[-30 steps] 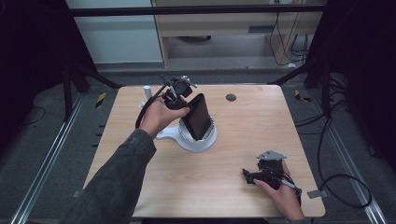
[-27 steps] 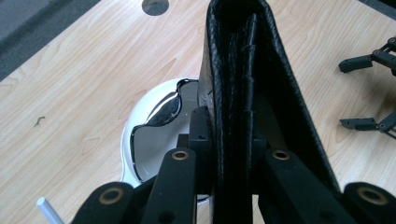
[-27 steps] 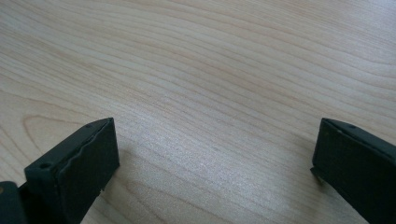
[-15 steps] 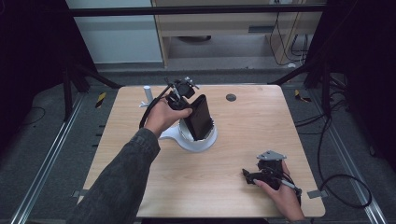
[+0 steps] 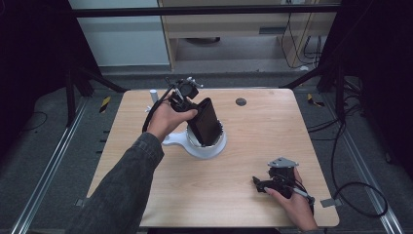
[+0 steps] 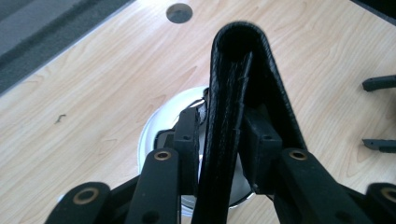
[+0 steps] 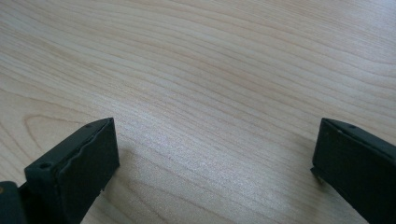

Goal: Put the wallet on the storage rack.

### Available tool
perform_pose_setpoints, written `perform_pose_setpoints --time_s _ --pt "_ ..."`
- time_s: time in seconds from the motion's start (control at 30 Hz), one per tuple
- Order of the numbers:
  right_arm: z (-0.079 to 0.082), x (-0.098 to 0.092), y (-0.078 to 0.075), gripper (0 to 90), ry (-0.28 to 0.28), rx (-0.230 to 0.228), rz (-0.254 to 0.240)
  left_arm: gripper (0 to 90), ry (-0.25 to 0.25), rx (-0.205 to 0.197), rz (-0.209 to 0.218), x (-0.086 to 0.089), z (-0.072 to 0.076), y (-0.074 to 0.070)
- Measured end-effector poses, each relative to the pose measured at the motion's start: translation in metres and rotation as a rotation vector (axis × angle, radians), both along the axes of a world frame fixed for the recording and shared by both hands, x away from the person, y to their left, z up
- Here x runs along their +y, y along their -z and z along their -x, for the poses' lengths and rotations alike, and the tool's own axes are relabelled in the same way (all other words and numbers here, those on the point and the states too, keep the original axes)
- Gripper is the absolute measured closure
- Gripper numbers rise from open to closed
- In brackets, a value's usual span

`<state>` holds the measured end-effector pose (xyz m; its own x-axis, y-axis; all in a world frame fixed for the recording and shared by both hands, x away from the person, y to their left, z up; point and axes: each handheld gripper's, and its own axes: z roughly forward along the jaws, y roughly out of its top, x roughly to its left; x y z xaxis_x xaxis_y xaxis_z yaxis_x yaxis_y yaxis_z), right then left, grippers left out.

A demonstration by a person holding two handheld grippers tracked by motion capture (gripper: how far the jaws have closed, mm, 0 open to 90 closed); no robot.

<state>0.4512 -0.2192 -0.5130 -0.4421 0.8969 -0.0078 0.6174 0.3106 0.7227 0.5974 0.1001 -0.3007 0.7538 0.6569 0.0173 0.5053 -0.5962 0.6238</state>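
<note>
From high above my near edge one camera looks forward and down over the whole table (image 5: 272, 146), while my left claw's camera peers close down at it and my right claw's skims the same wood.

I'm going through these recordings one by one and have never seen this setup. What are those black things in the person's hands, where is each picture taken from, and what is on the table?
A person sits at a wooden table and works with a hand-held two-jaw gripper in each hand. The high view looks down from above; each of the other two pictures comes from a camera riding on one gripper, looking along its black jaws.

The left gripper has a black leather-like case between its jaws, standing up in a white round stand. The jaws have just been opening; a gap shows at one pad, so the grip looks loosened.

The right gripper rests near the table's front edge, its jaws wide open over bare wood. A small dark round hole sits farther back.
</note>
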Motion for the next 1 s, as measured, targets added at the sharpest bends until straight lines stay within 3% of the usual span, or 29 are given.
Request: perform_pose_setpoints --time_s 0.43,0.67,1.0 --pt "0.0 0.0 0.0 0.6 0.0 0.0 0.0 73.8 -0.045 -0.046 0.022 0.01 0.0 -0.01" --pt "0.0 0.0 0.0 0.6 0.0 0.0 0.0 77.0 -0.05 -0.05 0.026 0.014 0.0 -0.016" --pt "0.0 0.0 0.0 0.6 -0.001 0.0 0.0 73.9 -0.059 -0.071 0.042 0.017 0.0 -0.019"
